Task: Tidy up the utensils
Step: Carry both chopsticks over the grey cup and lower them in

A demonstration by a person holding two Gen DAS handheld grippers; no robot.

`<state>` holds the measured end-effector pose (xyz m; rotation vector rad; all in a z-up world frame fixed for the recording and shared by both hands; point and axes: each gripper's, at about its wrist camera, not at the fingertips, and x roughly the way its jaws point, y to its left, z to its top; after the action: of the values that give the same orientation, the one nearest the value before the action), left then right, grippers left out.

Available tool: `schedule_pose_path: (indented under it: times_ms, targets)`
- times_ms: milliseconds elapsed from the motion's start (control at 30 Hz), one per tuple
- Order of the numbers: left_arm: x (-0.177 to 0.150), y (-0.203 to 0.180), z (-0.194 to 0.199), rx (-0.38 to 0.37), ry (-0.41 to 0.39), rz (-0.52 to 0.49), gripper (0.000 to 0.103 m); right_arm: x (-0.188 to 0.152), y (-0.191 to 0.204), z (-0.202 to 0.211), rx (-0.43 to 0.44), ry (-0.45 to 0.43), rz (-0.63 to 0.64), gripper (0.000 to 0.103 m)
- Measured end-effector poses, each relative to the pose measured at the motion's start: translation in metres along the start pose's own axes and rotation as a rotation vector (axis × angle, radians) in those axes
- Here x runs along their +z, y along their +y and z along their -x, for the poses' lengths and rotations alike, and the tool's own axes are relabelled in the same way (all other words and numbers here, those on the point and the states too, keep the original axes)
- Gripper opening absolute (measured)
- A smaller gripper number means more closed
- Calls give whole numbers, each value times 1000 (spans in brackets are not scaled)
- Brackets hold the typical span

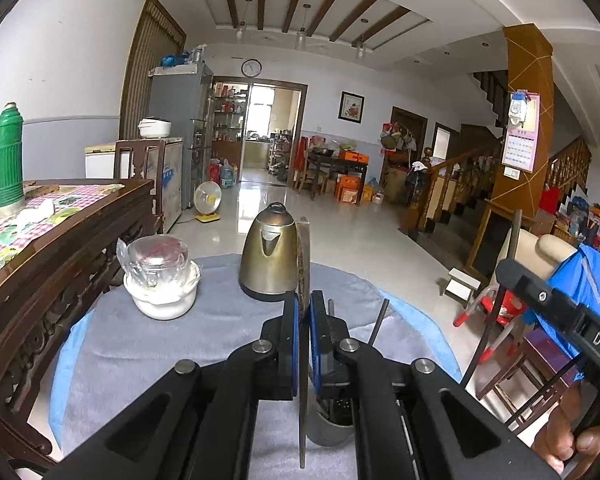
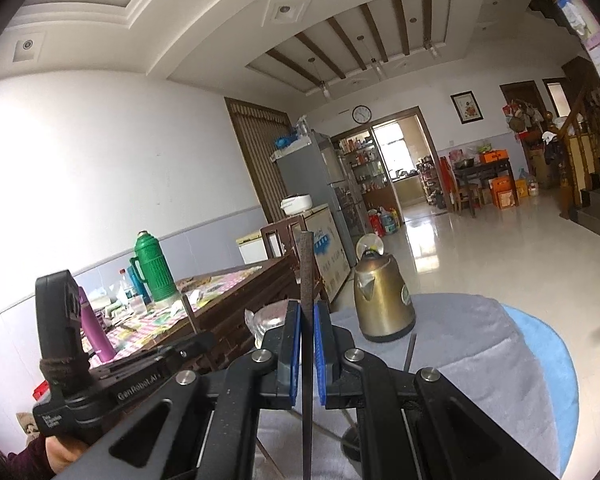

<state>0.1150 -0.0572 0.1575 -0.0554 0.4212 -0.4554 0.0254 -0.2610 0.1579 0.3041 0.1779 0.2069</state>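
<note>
Left wrist view: our left gripper point(image 1: 304, 320) is clamped on a flat rusty blade point(image 1: 303, 264), upright above the grey holder point(image 1: 326, 430). We keep it vertical.

Right wrist view: our right gripper point(image 2: 307, 336) is clenched on a dark file point(image 2: 306, 276); we lower it straight, clear of the kettle point(image 2: 382, 300).

On the tabletop point(image 1: 148, 344) the kettle point(image 1: 268, 256) stands right of the bowl point(image 1: 162, 292); the thermos point(image 1: 8, 160) stands further left.
</note>
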Motion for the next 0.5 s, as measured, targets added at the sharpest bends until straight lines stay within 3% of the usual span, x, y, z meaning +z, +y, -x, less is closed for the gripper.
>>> schedule_pose_path:
  times_ms: [500]
  targets:
    - [20, -28, -20, 8, -28, -43, 5, 29, -30, -7, -22, -34, -24, 7]
